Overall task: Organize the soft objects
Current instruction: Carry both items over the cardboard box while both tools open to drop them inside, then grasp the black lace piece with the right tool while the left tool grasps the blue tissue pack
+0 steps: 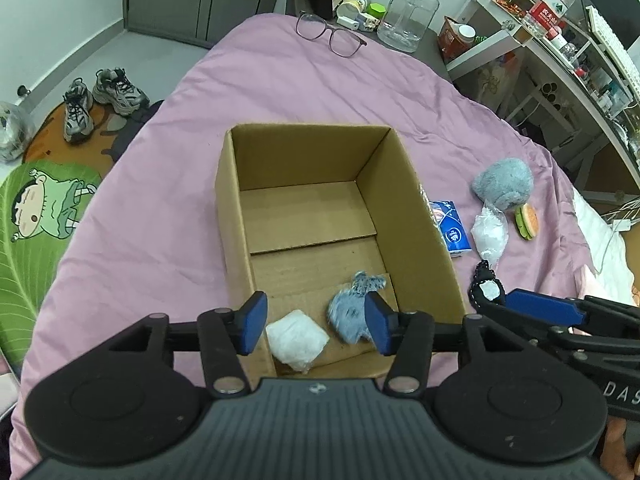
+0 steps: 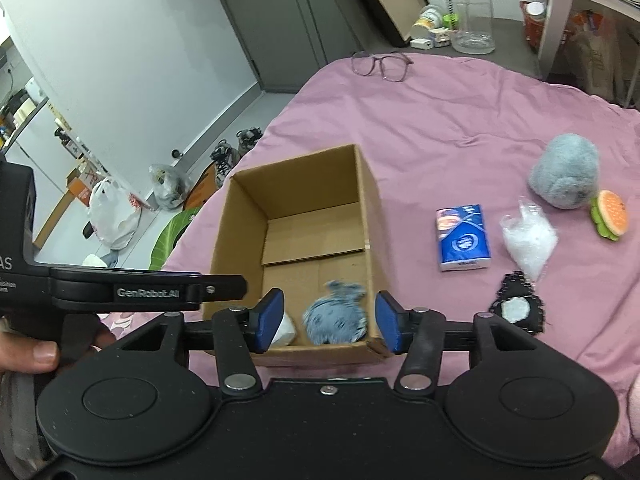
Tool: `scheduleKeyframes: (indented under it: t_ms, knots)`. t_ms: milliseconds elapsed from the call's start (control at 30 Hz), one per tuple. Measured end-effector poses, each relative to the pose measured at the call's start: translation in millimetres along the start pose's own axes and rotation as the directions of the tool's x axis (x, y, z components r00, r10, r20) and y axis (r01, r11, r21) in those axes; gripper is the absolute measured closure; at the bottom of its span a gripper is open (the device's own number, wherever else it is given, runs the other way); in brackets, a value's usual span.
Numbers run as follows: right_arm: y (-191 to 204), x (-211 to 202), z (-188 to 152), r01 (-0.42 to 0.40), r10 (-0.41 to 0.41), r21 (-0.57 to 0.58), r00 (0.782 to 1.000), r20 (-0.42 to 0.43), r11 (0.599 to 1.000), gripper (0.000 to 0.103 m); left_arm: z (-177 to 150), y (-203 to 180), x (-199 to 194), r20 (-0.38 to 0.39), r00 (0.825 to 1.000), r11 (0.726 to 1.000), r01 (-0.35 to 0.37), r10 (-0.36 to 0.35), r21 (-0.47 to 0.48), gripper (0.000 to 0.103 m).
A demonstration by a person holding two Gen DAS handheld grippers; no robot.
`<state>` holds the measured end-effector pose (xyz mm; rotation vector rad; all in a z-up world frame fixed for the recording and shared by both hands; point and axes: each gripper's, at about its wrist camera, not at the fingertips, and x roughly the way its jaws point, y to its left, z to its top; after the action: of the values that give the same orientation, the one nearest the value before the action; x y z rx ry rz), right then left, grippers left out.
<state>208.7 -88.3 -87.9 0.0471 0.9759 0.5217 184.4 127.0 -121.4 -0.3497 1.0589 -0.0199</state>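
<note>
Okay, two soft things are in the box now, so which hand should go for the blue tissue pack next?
Probably the right. The right gripper is open and empty, on the side of the box where the blue tissue pack lies. The left gripper would have to cross over the box.

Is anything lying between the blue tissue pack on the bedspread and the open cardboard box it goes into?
Nothing visible: the blue tissue pack lies right beside the cardboard box, with only bare pink bedspread between; only the box wall must be cleared.
</note>
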Motion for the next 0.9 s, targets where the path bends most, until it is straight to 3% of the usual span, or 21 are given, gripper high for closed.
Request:
scheduleKeyframes:
  t_ms: [467, 900]
  knots:
    - [-53, -37, -5, 0.056, -0.059, 0.057, 0.997, 0.057, 0.997, 0.045, 5, -56, -12, 0.012, 1.0, 0.997, 0.001, -0.002, 0.08, 0.046]
    - [-112, -53, -5, 0.09, -0.096, 0.113, 0.994, 0.052, 0.99, 0.045, 21, -119, 4, 0.004, 0.999, 0.99, 0.035, -0.035, 0.135, 0.046]
